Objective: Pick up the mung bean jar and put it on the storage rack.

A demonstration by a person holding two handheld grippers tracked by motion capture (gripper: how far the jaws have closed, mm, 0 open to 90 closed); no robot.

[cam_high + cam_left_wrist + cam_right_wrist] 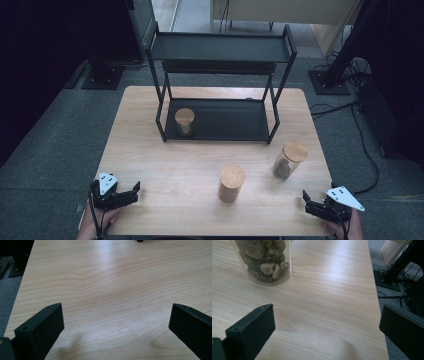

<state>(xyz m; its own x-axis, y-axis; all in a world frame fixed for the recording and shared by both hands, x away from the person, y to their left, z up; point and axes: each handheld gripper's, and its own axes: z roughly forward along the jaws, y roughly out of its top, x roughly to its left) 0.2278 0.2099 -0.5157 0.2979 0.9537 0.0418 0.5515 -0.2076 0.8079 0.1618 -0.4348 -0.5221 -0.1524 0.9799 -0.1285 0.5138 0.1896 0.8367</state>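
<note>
From the high view, a black rack (220,80) stands at the tabletop's (150,150) far edge, and a jar (184,121) with a wooden lid sits at the left end of its bottom shelf. Out on the bare wood, a tan canister (231,183) stands just right of centre, and a glass jar (288,160) with dark lumps inside sits near the right edge. Left gripper (131,194) rests at the near left corner, right gripper (309,202) at the near right corner.

Over to the left gripper view: left gripper (116,320) has its jaws spread wide, holding nothing, plain wood between them.

Right gripper view now: right gripper (327,322) also gapes wide and empty, with the glass jar (265,261) at the upper left, apart from the jaws, and the table's right edge running past.
</note>
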